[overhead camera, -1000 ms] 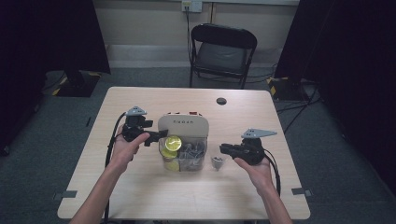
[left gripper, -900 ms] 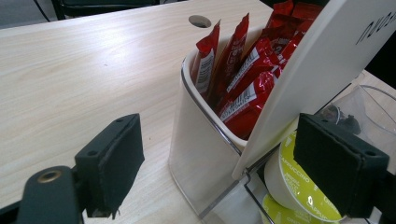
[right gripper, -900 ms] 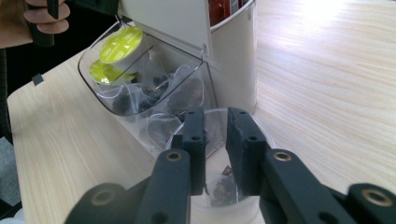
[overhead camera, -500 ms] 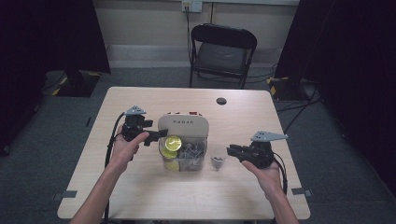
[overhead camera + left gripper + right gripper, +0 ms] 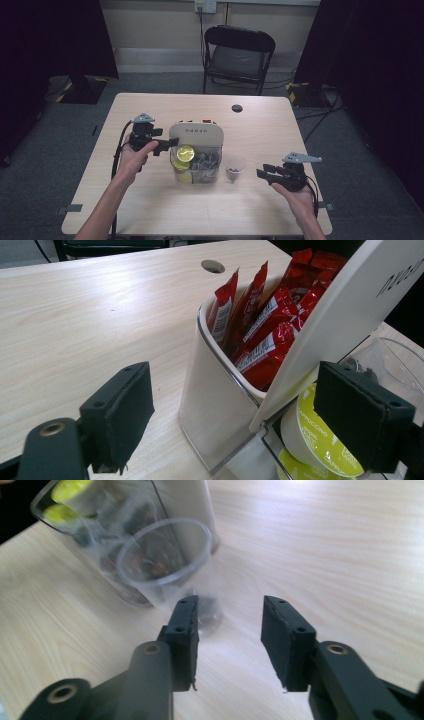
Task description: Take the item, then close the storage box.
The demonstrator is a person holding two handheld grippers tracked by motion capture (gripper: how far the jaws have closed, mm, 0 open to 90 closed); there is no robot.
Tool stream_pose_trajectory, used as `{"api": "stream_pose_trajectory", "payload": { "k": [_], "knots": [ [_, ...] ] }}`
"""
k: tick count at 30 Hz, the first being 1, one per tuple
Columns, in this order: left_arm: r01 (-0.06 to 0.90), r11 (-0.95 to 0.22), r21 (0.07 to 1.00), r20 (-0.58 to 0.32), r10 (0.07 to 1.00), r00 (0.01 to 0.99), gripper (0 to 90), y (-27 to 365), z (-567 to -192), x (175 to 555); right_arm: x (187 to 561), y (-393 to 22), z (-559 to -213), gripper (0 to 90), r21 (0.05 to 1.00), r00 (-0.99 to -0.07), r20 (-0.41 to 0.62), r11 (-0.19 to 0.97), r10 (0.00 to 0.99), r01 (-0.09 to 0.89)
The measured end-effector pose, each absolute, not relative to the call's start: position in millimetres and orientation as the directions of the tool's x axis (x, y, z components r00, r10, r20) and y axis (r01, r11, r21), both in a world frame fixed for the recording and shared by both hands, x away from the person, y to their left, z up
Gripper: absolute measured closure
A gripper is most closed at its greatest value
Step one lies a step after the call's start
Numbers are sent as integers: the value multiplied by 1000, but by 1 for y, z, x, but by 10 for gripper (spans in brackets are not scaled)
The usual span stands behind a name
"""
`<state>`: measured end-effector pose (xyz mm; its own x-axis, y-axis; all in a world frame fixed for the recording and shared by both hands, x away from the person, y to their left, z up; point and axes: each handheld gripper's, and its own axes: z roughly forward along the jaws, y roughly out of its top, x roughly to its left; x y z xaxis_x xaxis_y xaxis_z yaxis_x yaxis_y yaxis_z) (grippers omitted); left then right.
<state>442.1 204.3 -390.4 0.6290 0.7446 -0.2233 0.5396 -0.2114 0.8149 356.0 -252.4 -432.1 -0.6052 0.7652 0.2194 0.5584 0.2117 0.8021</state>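
Observation:
A desk organizer stands mid-table: a white panel [image 5: 196, 132] over a clear bin [image 5: 205, 172] of pods with a yellow capsule [image 5: 185, 152] at its left. My left gripper [image 5: 169, 145] is open at that end. In the left gripper view my left gripper [image 5: 242, 405] straddles the white compartment [image 5: 210, 390] of red sachets [image 5: 265, 315]; one pad sits before the yellow capsule [image 5: 310, 440], the other is apart from the wall. A small clear cup [image 5: 235, 168] with something dark inside stands right of the bin. My right gripper [image 5: 261, 172] is right of it, its jaws just opened and empty, with the blurred cup [image 5: 165, 555] ahead of my right gripper [image 5: 231, 620].
A black folding chair [image 5: 239, 55] stands behind the wooden table [image 5: 150, 210]. A round cable hole [image 5: 237, 108] is in the table's far side. Dark curtains flank the room.
My right gripper has drawn back from the cup, rightward and toward the person, and its jaws have spread. The cup stays on the table. The left hand has not moved.

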Motion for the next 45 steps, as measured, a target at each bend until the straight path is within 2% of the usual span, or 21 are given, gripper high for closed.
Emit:
{"api": "stream_pose_trajectory", "payload": {
  "k": [8, 14, 21, 33, 36, 38, 45],
  "knots": [
    [544, -201, 815, -231, 748, 622, 158, 208, -390, 442, 354, -264, -455, 426, 774, -561, 188, 230, 806, 590],
    [539, -176, 824, -242, 751, 614, 164, 214, -385, 440, 358, -272, -474, 337, 734, -483, 128, 245, 866, 633],
    [511, -137, 848, -258, 737, 625, 171, 230, -372, 438, 362, -275, -487, 272, 702, -438, 87, 257, 895, 664],
    [531, -85, 843, -268, 790, 552, 171, 241, -379, 450, 359, -269, -496, 210, 719, -441, 12, 299, 898, 627],
    [547, -53, 835, -313, 772, 553, 171, 238, -383, 458, 359, -268, -496, 204, 719, -438, 1, 303, 899, 625],
    [545, -78, 835, -286, 785, 549, 170, 234, -383, 462, 359, -268, -497, 204, 723, -435, -2, 301, 901, 621],
    [558, -95, 824, -295, 769, 567, 170, 225, -388, 470, 358, -266, -498, 180, 727, -426, -8, 298, 905, 618]
  ]
}}
